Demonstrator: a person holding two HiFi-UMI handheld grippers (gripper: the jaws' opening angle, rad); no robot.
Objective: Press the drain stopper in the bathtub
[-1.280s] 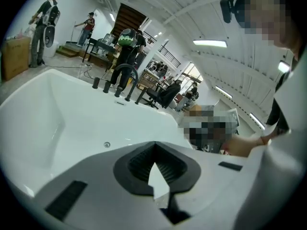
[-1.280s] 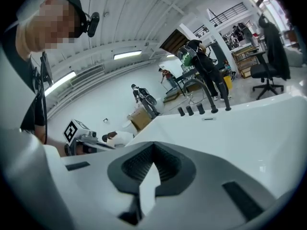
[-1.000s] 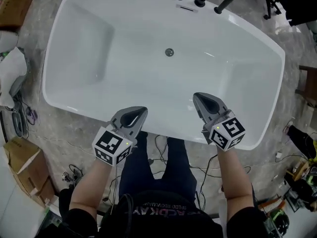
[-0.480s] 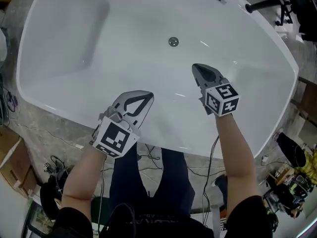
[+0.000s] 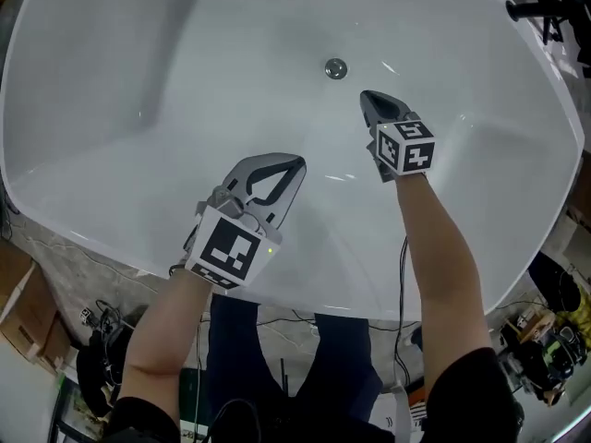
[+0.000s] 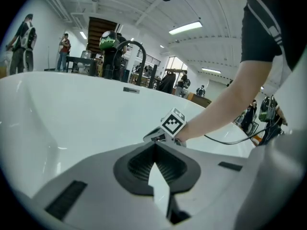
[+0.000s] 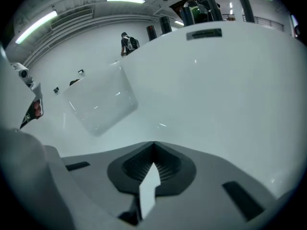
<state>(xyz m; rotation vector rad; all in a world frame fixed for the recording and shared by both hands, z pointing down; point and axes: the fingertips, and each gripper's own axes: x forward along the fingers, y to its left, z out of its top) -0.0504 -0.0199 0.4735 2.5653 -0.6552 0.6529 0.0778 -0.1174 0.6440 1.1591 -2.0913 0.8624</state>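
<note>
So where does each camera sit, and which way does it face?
Head view: on the person's head, looking steeply down into the bathtub at the drain stopper; left gripper, right gripper, left forearm, right forearm show.
Left gripper view: on the left gripper, looking along its shut jaws across the bathtub; the right forearm shows.
Right gripper view: on the right gripper, facing the bathtub wall past its shut jaws.
Shared: head and left gripper views both show the right gripper.

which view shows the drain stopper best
The head view: the drain stopper shows whole on the bathtub floor, just beyond the right gripper. Neither gripper view shows it.
</note>
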